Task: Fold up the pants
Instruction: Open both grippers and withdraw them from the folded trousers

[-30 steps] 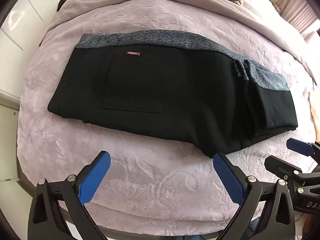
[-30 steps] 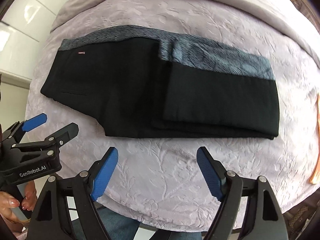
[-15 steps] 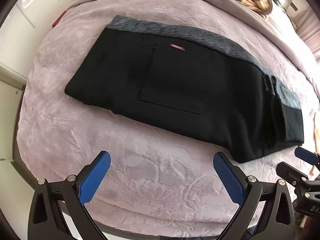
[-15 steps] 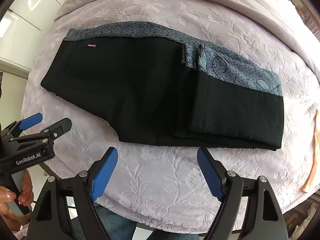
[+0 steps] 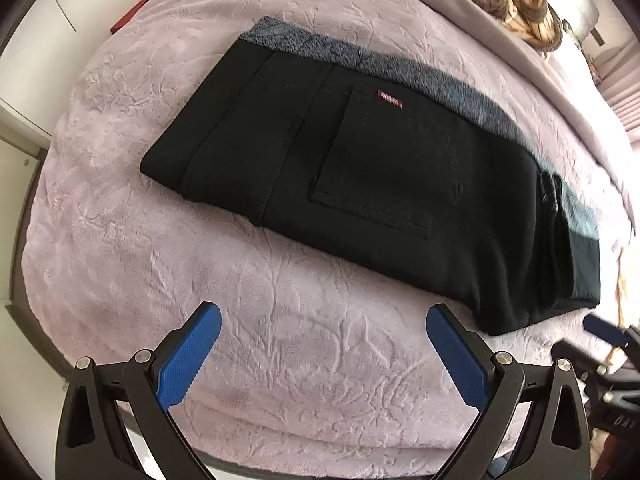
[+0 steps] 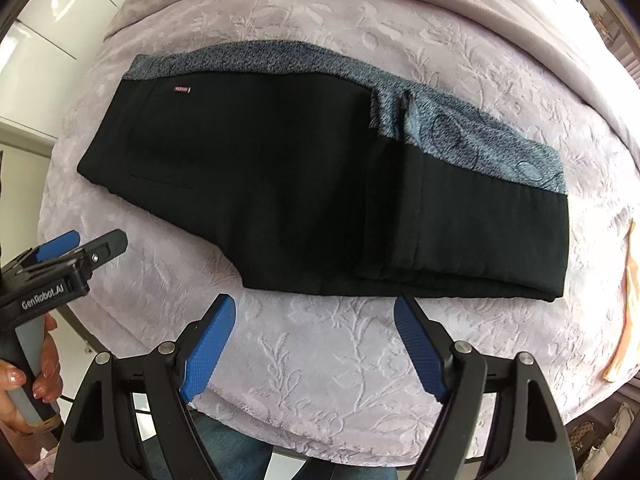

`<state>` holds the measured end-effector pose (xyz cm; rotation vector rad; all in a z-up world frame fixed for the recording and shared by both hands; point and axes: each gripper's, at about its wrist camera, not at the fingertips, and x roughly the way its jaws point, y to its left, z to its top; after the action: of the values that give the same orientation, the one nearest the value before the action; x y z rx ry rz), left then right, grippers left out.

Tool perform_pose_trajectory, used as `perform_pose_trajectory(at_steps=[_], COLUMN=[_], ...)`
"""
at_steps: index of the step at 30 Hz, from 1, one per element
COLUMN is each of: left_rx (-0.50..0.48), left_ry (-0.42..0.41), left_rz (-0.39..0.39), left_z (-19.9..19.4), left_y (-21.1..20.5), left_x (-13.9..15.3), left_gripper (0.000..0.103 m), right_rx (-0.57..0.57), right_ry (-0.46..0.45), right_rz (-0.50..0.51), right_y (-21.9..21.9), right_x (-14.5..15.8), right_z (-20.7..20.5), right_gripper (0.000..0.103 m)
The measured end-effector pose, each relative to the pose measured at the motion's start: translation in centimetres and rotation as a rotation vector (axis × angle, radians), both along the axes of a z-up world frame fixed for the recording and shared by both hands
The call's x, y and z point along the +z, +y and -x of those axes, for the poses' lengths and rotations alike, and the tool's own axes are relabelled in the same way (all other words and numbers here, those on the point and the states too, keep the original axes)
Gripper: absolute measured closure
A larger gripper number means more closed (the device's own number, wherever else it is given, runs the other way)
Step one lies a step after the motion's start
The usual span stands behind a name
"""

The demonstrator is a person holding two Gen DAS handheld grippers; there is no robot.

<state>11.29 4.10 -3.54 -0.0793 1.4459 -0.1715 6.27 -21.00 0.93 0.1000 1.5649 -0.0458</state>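
We see the pants [image 5: 384,184] lying flat on the bed [image 5: 280,336], running from upper left to lower right in the left wrist view, mid-frame in the right wrist view [image 6: 320,196]. Black fabric, grey patterned band along the far edge, small red label [image 5: 390,99] by a back pocket. They look already folded at least once: at the right of the right wrist view a thicker stacked layer sits on top, edges roughly lined up.

Left claw [image 5: 320,360]: released, blue pads wide apart, nothing held, over bare bedspread near the pants' near edge, not touching. Right claw [image 6: 314,348]: also released, empty, just short of the near hem at lower centre. The left claw shows again at the left edge of the right wrist view [image 6: 80,246], gripped by a hand [image 6: 28,380].

Our judgement: the next step is another fold, likely bringing one end over the other. To do it well we'd pinch all layers at an end's corners, one claw each, lift low, carry across evenly, match the edges, then smooth. Risk: catching only the top layer, so the stack slides apart; the plush bedspread may drag.

Containers: none visible. A brown bundle [image 5: 516,4] at upper right, can't tell what.
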Motion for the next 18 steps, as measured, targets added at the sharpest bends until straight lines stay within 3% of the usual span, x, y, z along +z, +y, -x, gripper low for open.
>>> perform_pose_trajectory(at_steps=[9,14,18], left_rx=[0.166,0.234,0.291], left_ry=[-0.040,-0.034,-0.040], left_rz=[0.176,0.412,0.487], left_z=[-3.9,-3.9,-3.8], left_y=[5.9,7.7,8.4], left_x=[-0.7,-2.3,-3.6], left_gripper=[0.000,0.000,0.000], right_rx=[-0.021,-0.020,-0.013], right_ry=[0.033,0.056,0.076], right_rz=[-0.042,-0.064,-0.075], right_y=[0.1,0.4,0.7], right_x=[-1.0,-2.1,-2.8], right_z=[0.8,1.2,1.2], right_gripper=[0.019,0.019,0.019])
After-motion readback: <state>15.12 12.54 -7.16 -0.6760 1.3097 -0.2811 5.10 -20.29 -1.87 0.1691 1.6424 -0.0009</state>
